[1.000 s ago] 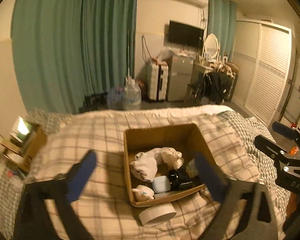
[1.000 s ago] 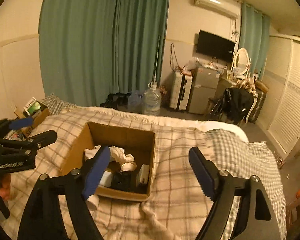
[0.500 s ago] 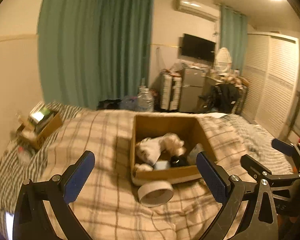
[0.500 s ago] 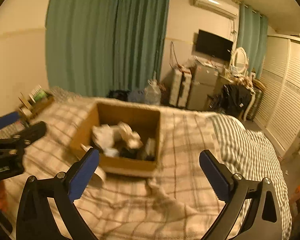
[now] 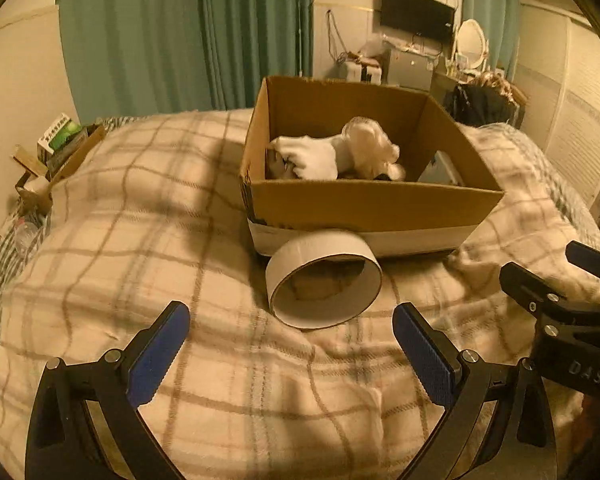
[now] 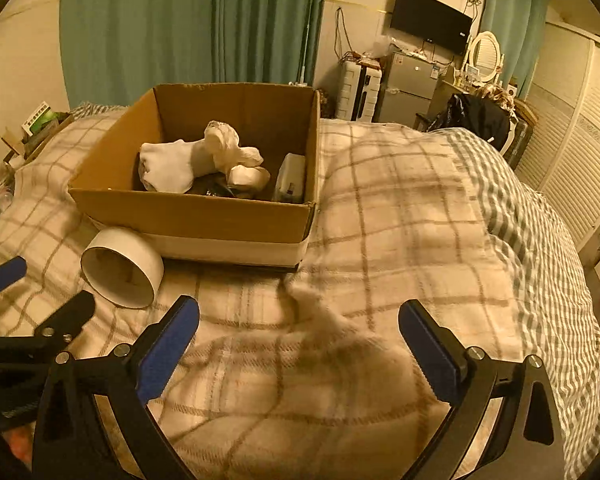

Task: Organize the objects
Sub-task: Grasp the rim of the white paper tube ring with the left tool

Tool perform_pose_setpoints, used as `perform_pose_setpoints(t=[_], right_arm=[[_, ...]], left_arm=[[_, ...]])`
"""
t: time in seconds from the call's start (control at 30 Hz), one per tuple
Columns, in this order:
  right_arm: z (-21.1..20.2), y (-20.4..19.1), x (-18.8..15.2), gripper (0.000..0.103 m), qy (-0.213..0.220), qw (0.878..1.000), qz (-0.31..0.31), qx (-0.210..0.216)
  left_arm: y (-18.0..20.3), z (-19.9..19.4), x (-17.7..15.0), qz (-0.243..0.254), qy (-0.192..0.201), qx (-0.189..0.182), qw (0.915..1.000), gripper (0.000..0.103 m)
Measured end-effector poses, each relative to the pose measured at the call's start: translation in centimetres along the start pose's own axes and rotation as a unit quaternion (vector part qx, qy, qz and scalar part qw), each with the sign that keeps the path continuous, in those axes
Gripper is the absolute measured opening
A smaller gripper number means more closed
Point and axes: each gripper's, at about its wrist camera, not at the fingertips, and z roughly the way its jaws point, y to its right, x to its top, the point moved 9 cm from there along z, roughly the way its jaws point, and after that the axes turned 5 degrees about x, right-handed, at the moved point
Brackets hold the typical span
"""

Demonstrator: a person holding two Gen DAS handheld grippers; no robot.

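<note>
An open cardboard box (image 5: 364,204) (image 6: 204,212) stands on the plaid bed. Inside lie white socks (image 5: 312,156) (image 6: 172,164), a crumpled white cloth (image 6: 228,144), a dark item and a white case (image 6: 290,178). A wide white tape roll (image 5: 324,280) (image 6: 120,266) lies on its side against the box's front. My left gripper (image 5: 290,354) is open and empty, low over the blanket just short of the roll. My right gripper (image 6: 298,348) is open and empty, over the blanket right of the roll. Each shows at the edge of the other's view.
The plaid blanket (image 6: 400,216) covers the bed, bunched in front of the box. A small crate with a green box (image 5: 58,140) sits at the bed's far left. Curtains, a fridge (image 6: 406,88) and wardrobe doors stand beyond the bed.
Both grippers have dropped lower and moved closer to the box and tape roll, which now fill more of both views. Both stay open and empty.
</note>
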Motion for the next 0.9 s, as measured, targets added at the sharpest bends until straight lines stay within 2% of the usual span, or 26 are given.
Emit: perform_pose_setpoints(t=[0.17, 0.2, 0.27, 0.33, 0.37, 0.4, 0.47, 0.5, 0.53, 0.67, 0.9], right_arm=[[0.4, 0.4, 1.1, 0.100, -0.006, 1.000, 0.007, 0.000], [0.4, 0.6, 1.3, 0.100, -0.003, 1.000, 0.010, -0.002], [0.7, 0.8, 1.3, 0.100, -0.008, 1.000, 0.018, 0.002], [1.3, 1.0, 0.6, 0.100, -0.021, 0.999, 0.026, 0.005], [1.4, 1.1, 0.3, 0.100, -0.026, 0.999, 0.029, 0.004], [1.5, 1.1, 0.0, 0.100, -0.029, 0.999, 0.032, 0.007], [1.6, 1.0, -0.1, 0.100, -0.031, 0.999, 0.033, 0.011], [1.6, 1.0, -0.1, 0.100, -0.031, 0.999, 0.031, 0.009], [1.6, 0.9, -0.2, 0.100, -0.031, 0.999, 0.030, 0.009], [1.5, 0.9, -0.3, 0.100, -0.030, 0.999, 0.031, 0.006], [-1.0, 0.5, -0.8, 0.100, -0.007, 1.000, 0.030, -0.002]], left_arm=[[0.2, 1.6, 0.3, -0.019, -0.026, -0.013, 0.9994, 0.103], [0.2, 1.9, 0.4, -0.016, -0.029, -0.015, 0.9993, 0.101], [0.2, 3.1, 0.5, -0.012, -0.042, -0.011, 0.9990, 0.091], [-0.1, 4.4, 0.0, -0.023, -0.065, -0.014, 0.9975, 0.069], [-0.2, 5.2, -0.3, -0.032, -0.081, -0.019, 0.9960, 0.064], [-0.3, 5.6, -0.4, -0.036, -0.087, -0.020, 0.9953, 0.055], [-0.4, 6.2, -0.4, -0.039, -0.091, -0.017, 0.9950, 0.039], [-0.4, 6.2, -0.3, -0.038, -0.088, -0.015, 0.9953, 0.025], [-0.4, 6.0, -0.3, -0.036, -0.083, -0.011, 0.9958, 0.015], [0.0, 4.2, -0.4, -0.020, -0.050, -0.005, 0.9986, 0.007], [0.1, 0.6, -1.3, -0.015, -0.034, -0.011, 0.9992, 0.004]])
